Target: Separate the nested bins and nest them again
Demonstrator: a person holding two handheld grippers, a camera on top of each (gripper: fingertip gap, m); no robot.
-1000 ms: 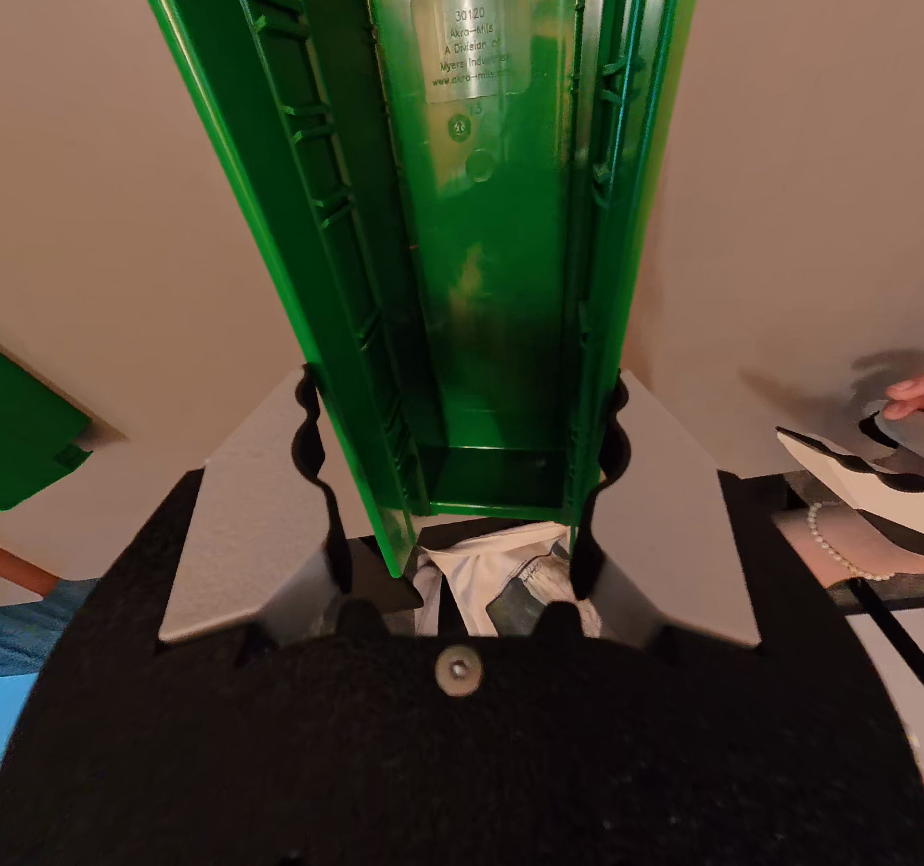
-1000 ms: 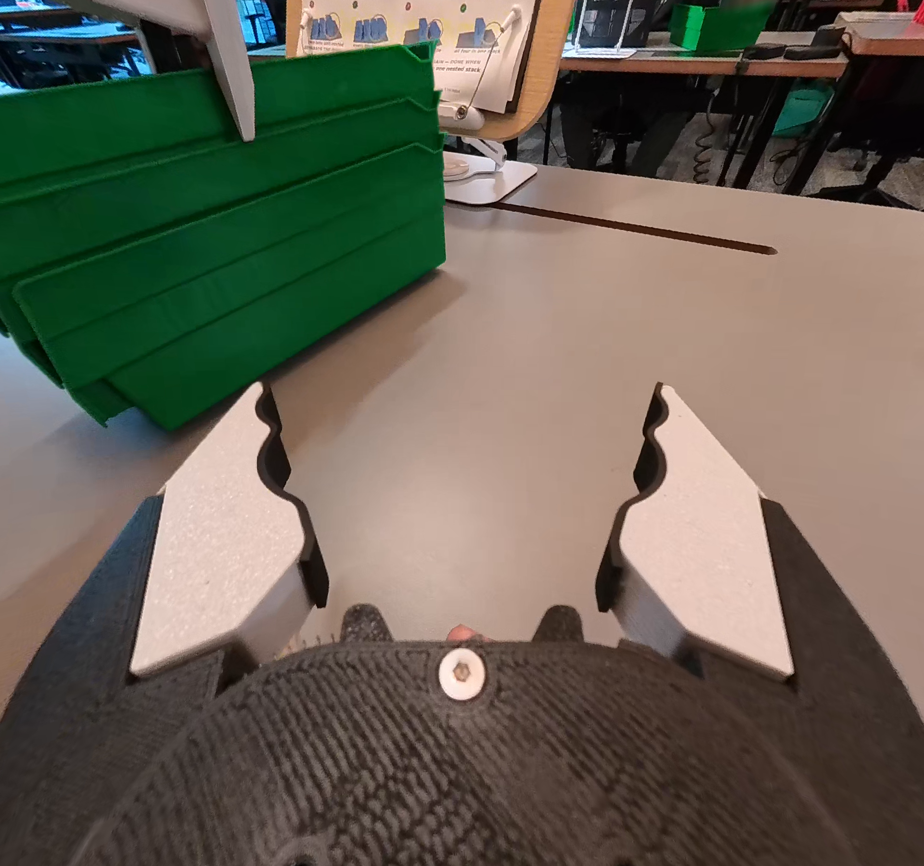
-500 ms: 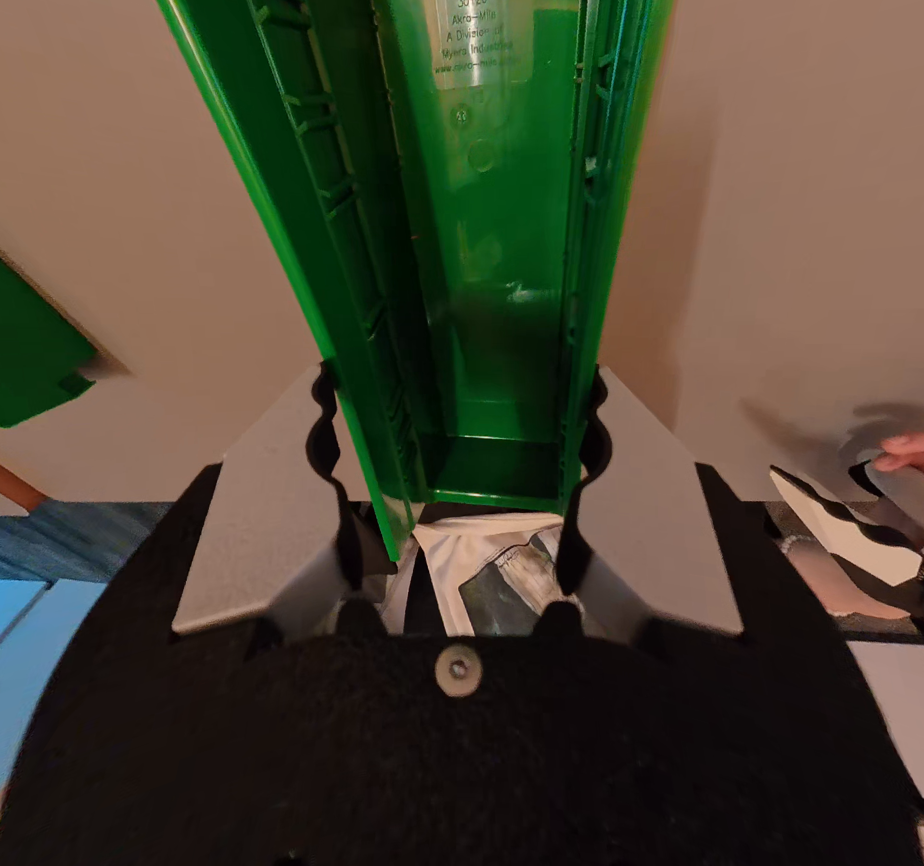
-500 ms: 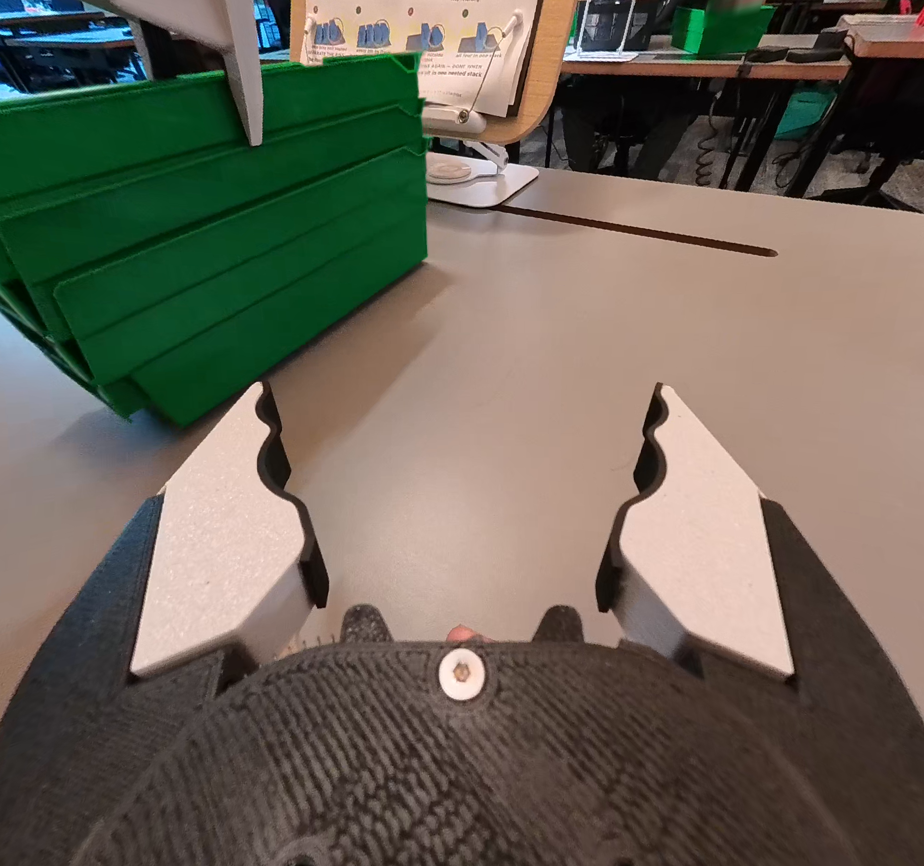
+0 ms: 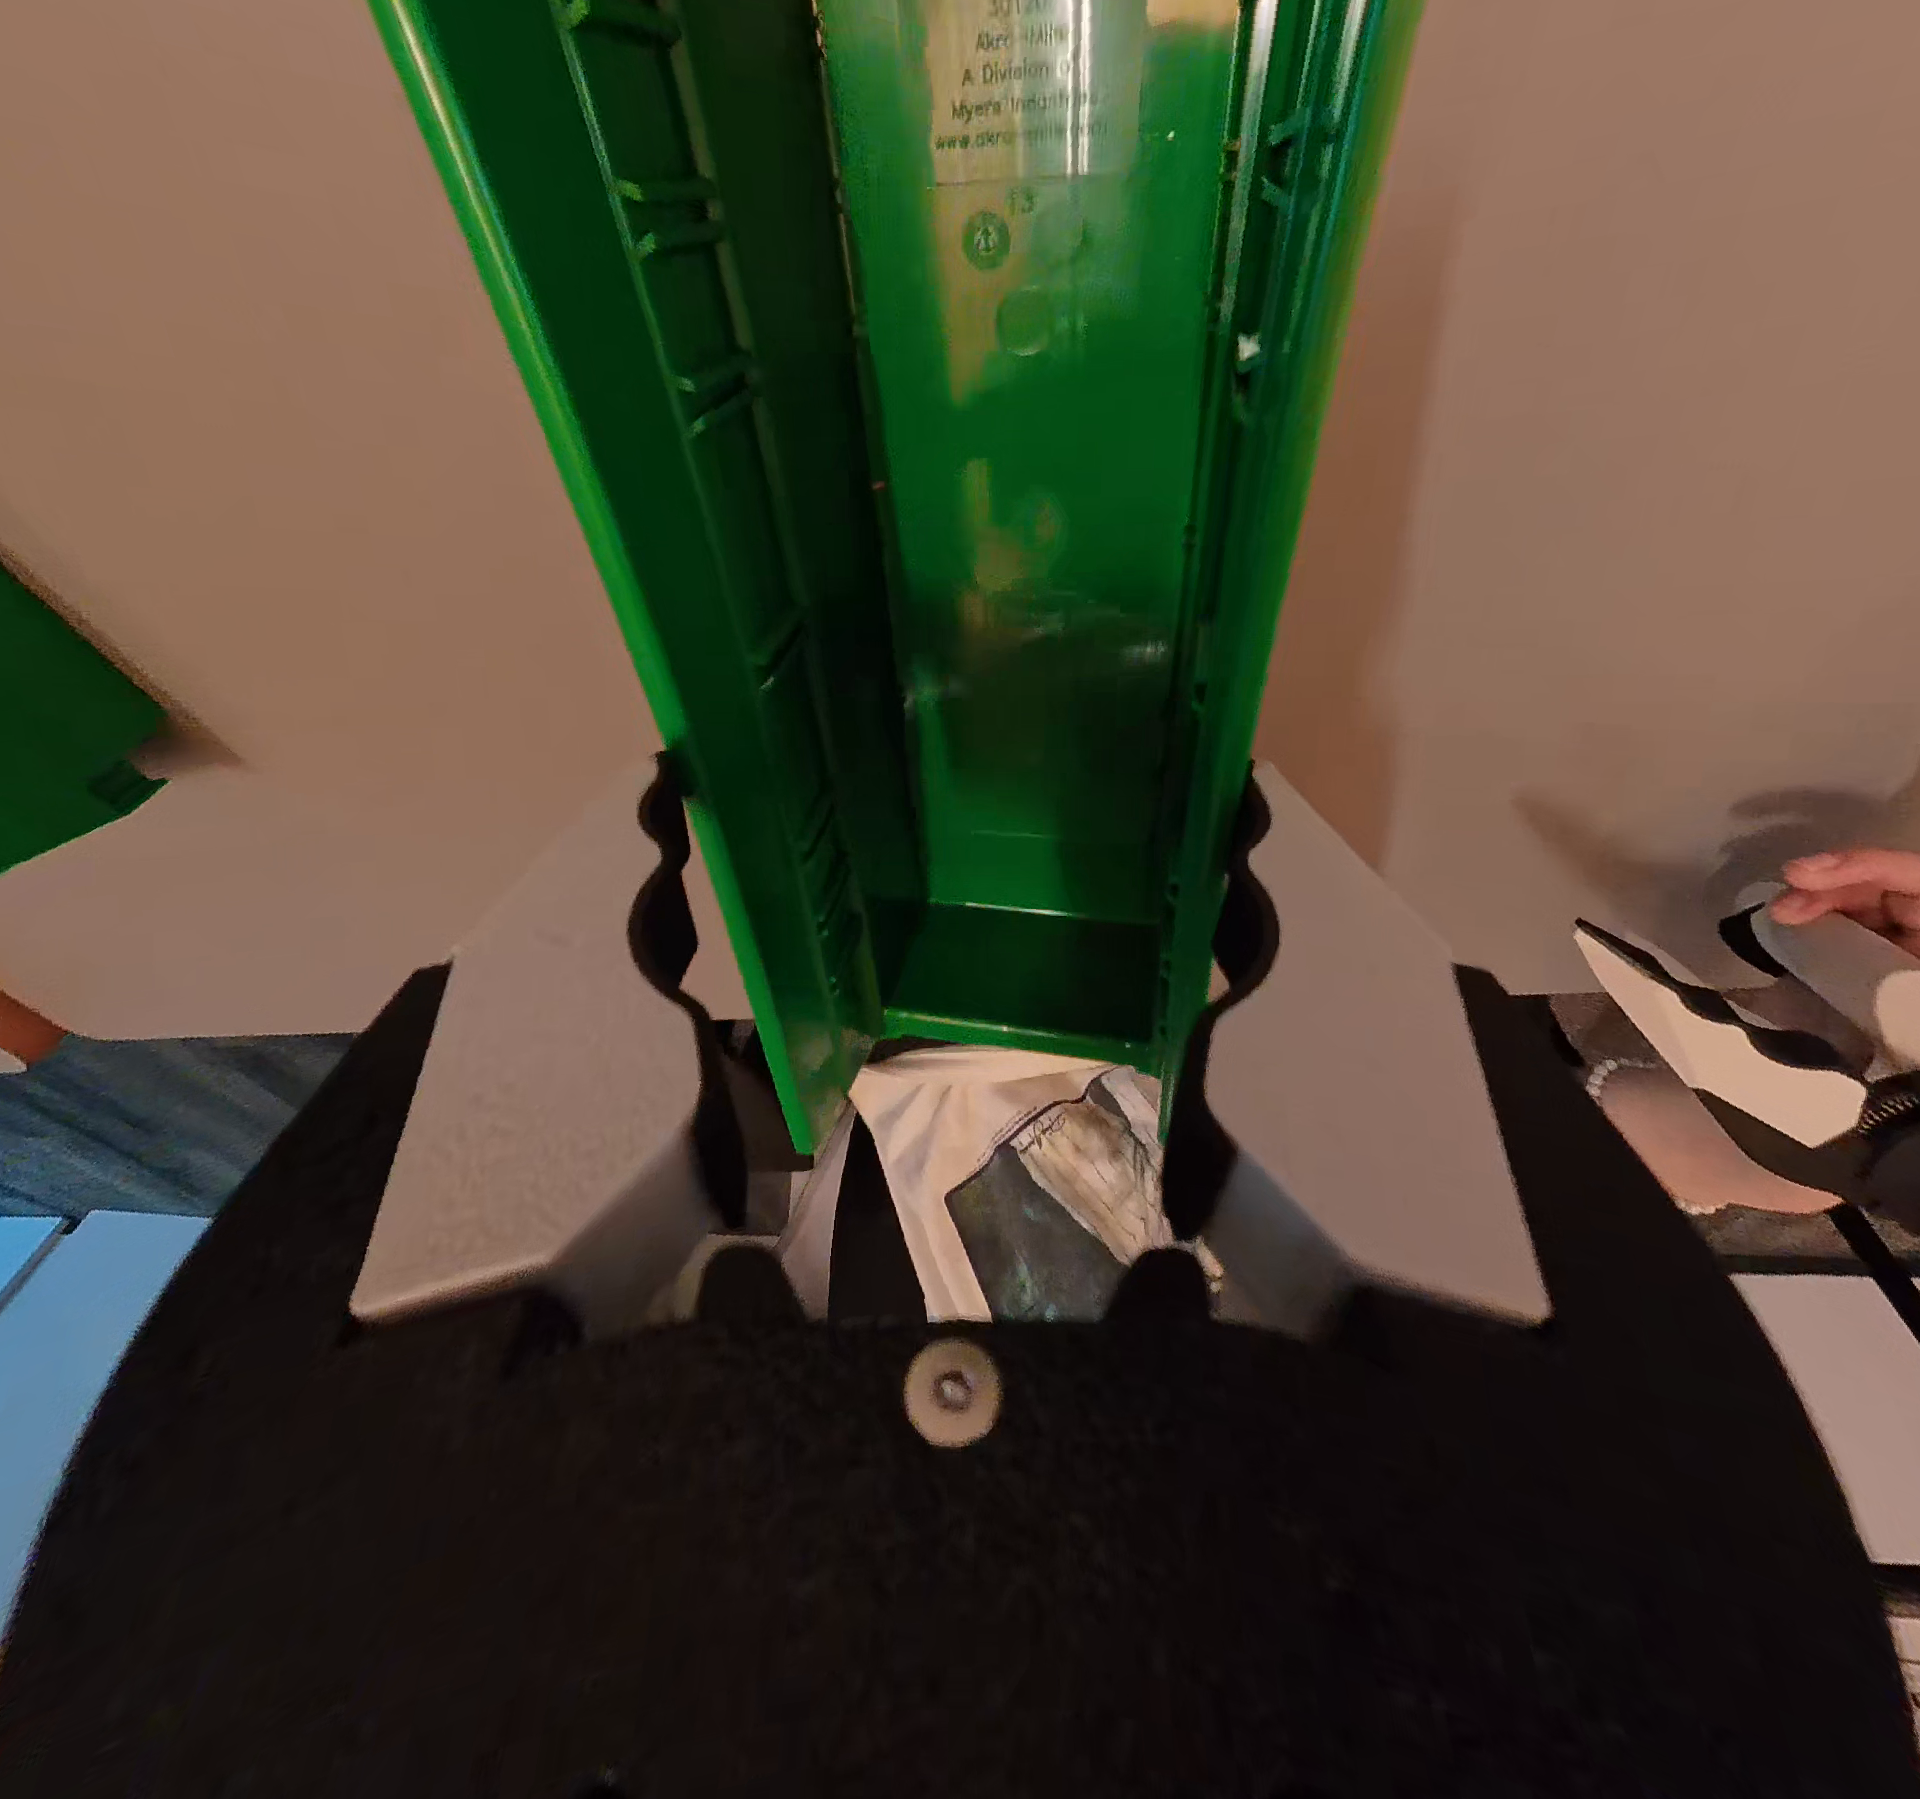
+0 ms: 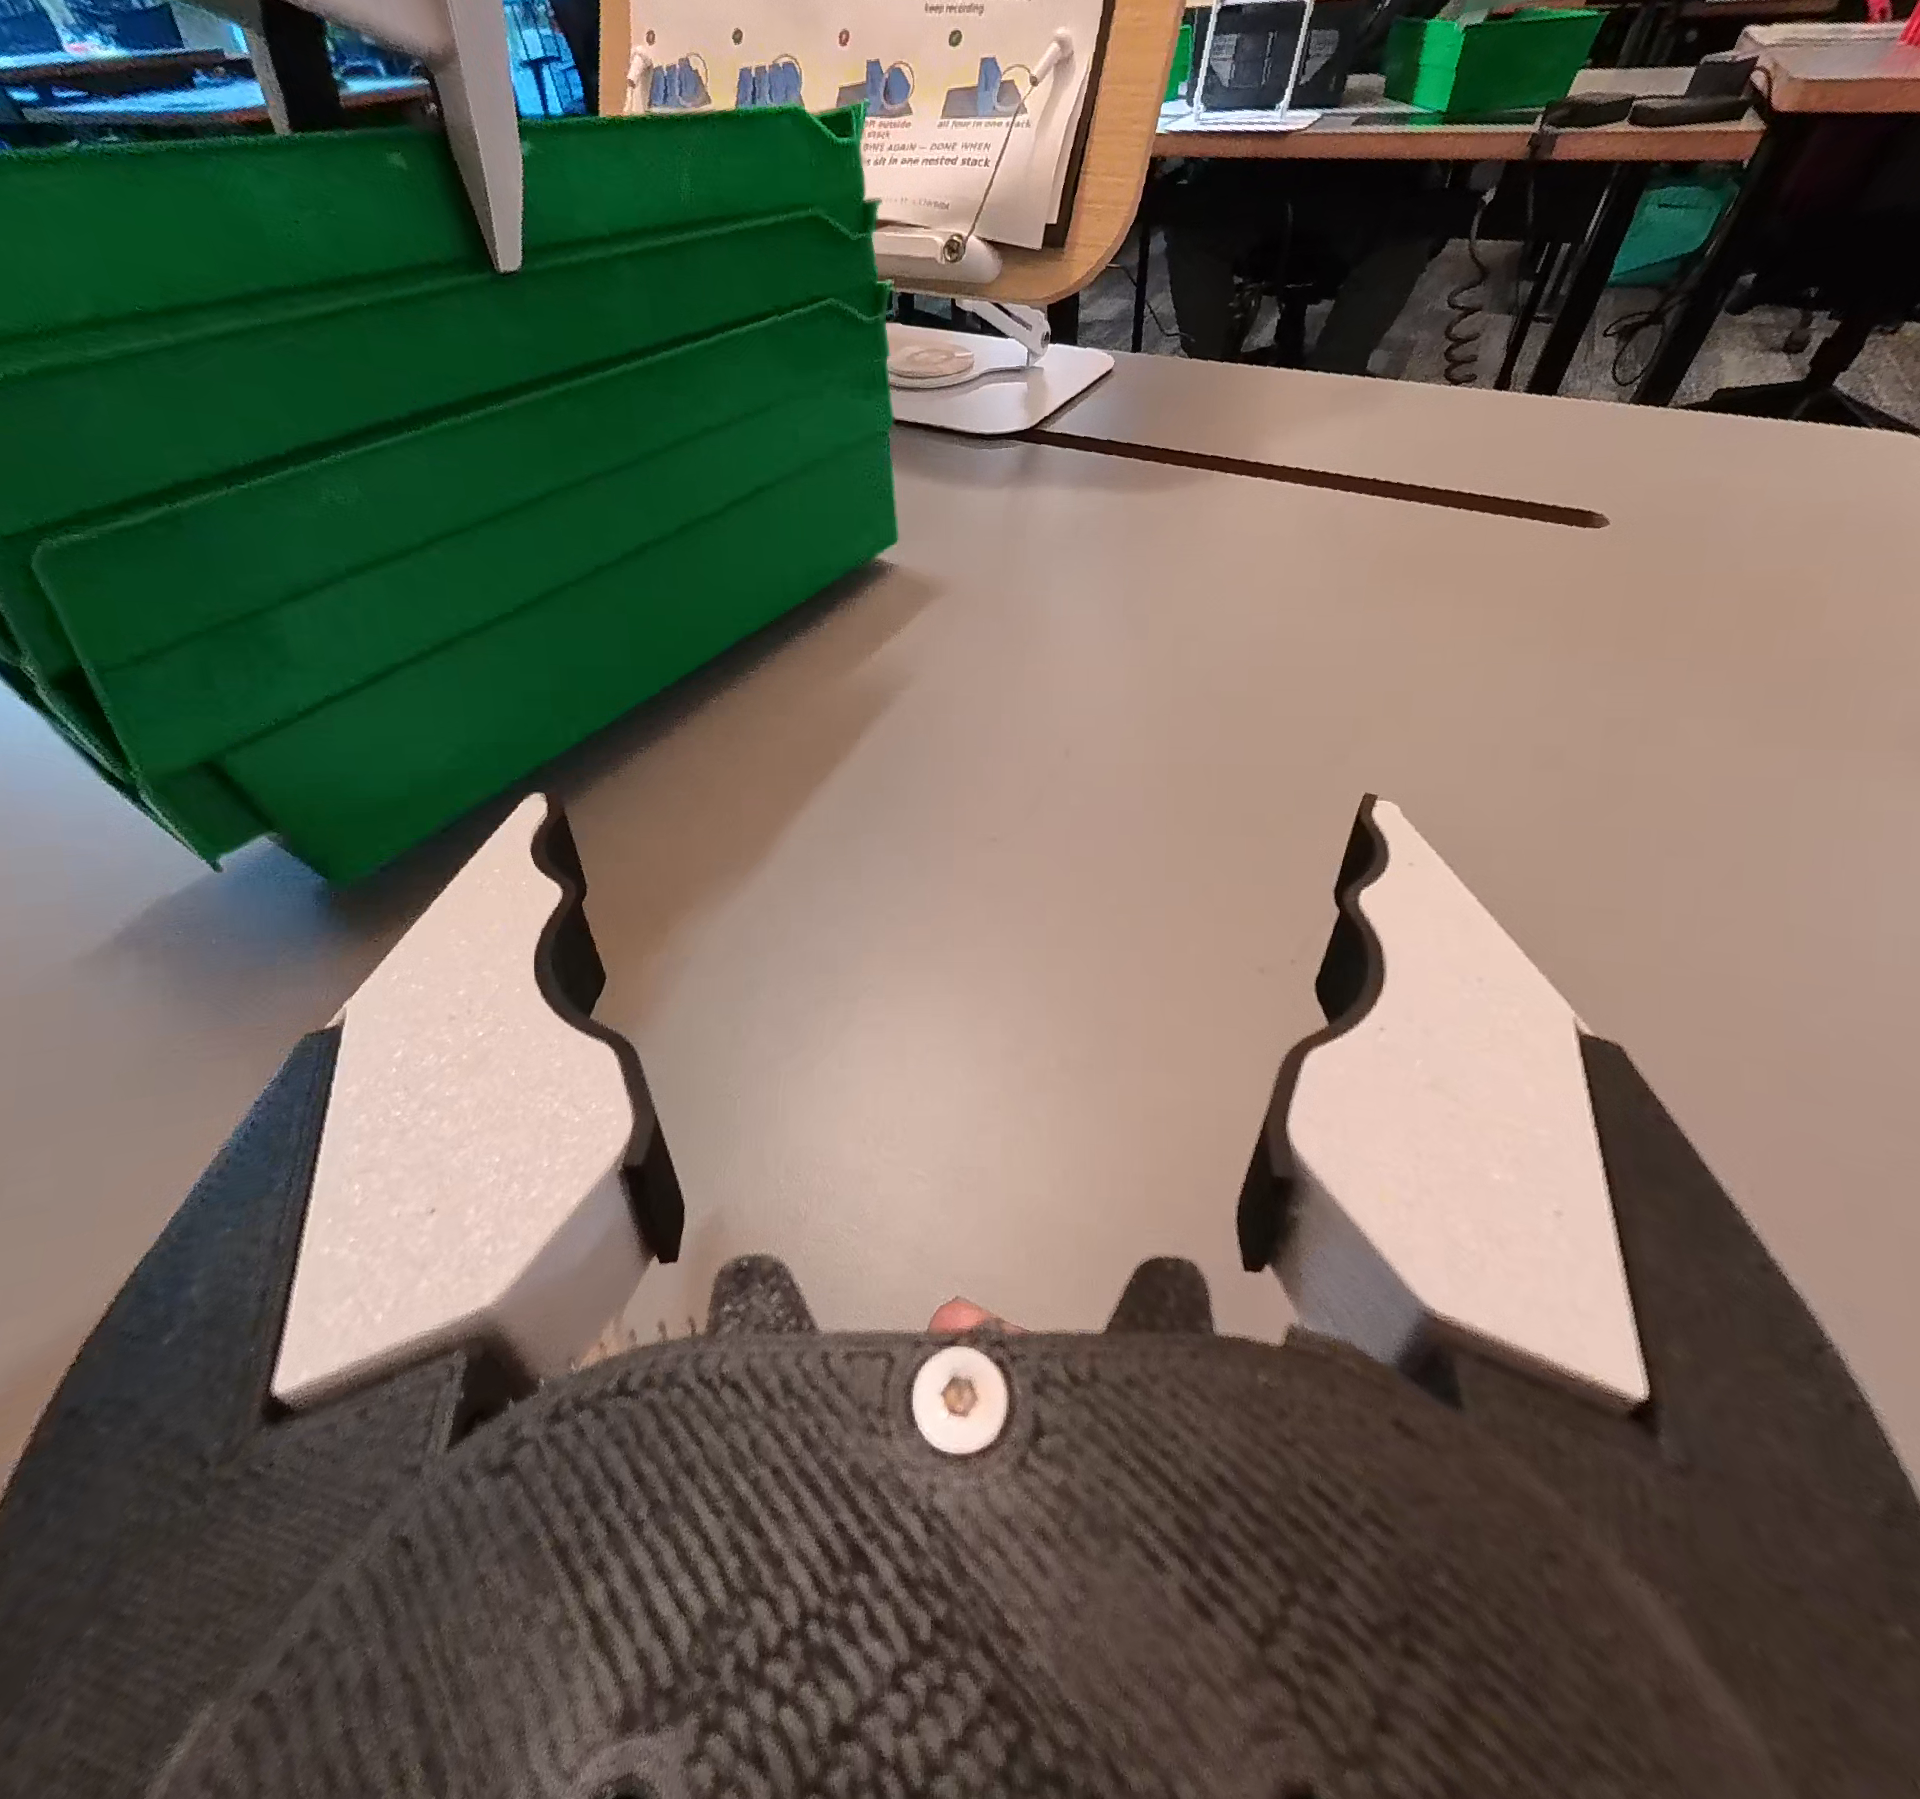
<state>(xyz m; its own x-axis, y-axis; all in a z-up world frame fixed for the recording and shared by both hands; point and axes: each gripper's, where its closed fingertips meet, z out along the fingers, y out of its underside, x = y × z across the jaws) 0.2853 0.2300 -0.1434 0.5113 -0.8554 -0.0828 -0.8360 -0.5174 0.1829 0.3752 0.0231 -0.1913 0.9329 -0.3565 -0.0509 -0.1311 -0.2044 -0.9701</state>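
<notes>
A stack of nested green bins (image 6: 436,461) rests tilted on the grey table (image 6: 1299,762) at the left of the right wrist view. My left gripper (image 5: 956,793) is shut across the top green bin (image 5: 1029,554), one finger on each long side wall. I look down into that bin. One left finger (image 6: 473,87) shows over the top bin's side in the right wrist view. My right gripper (image 6: 956,804) is open and empty, low over the table to the right of the stack. It also shows at the right edge of the left wrist view (image 5: 1704,1001).
An instruction board on a stand (image 6: 883,35) is behind the stack. A dark slot (image 6: 1309,492) crosses the table farther back. Part of another green piece (image 5: 62,710) shows at the left edge. Other tables with a green bin (image 6: 1486,56) stand behind.
The left gripper and the held bins have shifted a little, and the stack's near end has moved slightly to the right. The right gripper has stayed open in place.
</notes>
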